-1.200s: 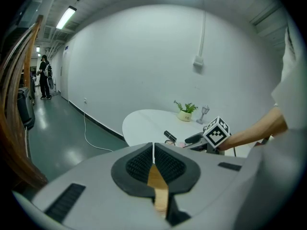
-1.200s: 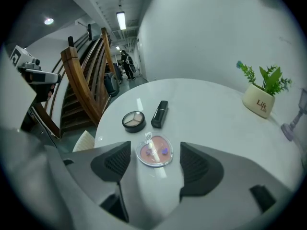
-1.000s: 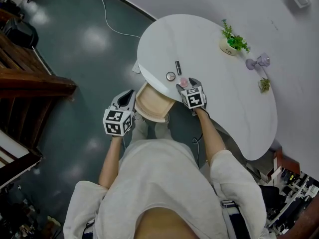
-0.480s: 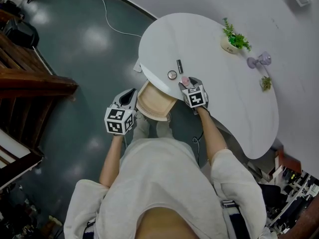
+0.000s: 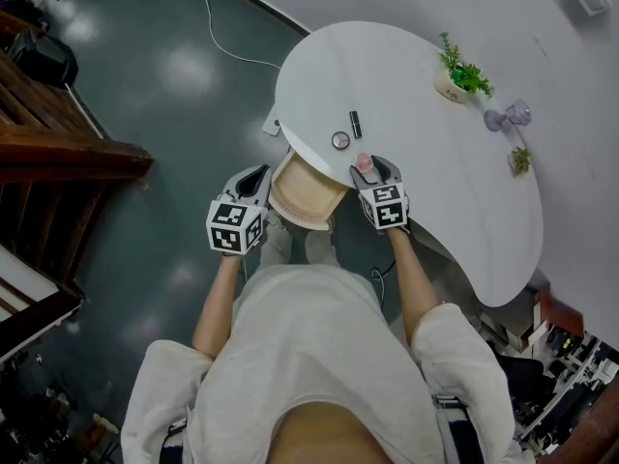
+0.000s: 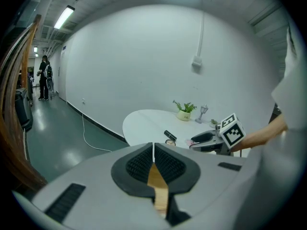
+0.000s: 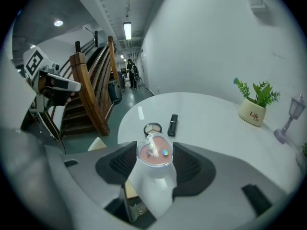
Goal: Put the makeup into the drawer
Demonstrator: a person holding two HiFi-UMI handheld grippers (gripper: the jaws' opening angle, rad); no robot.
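Right gripper view, nearest first: right tongs (image 7: 154,152) are clamped on the makeup jar (image 7: 153,176), white body with the pink lid up and a pad on each flank; the jaws have just been closing onto it. By their own view, the left tongs (image 6: 153,152) are pinched narrow on the thin wooden wall of the drawer (image 5: 305,199). It stands pulled out from under the tabletop (image 5: 426,95) edge, between my two hands. The jar hangs near that edge, just right of the drawer in the head view. My judgement for this step: keep the jar upright, carry it left and toward me until it is over the open box, mind the tabletop lip, lower until the base rests, and only then release. The left hand should hold the drawer steady. Farther out, compact (image 7: 152,128) and lipstick (image 7: 172,125) lie side by side on the tabletop, not yet stowed. The plant pot (image 7: 253,110) sits beyond, well apart.
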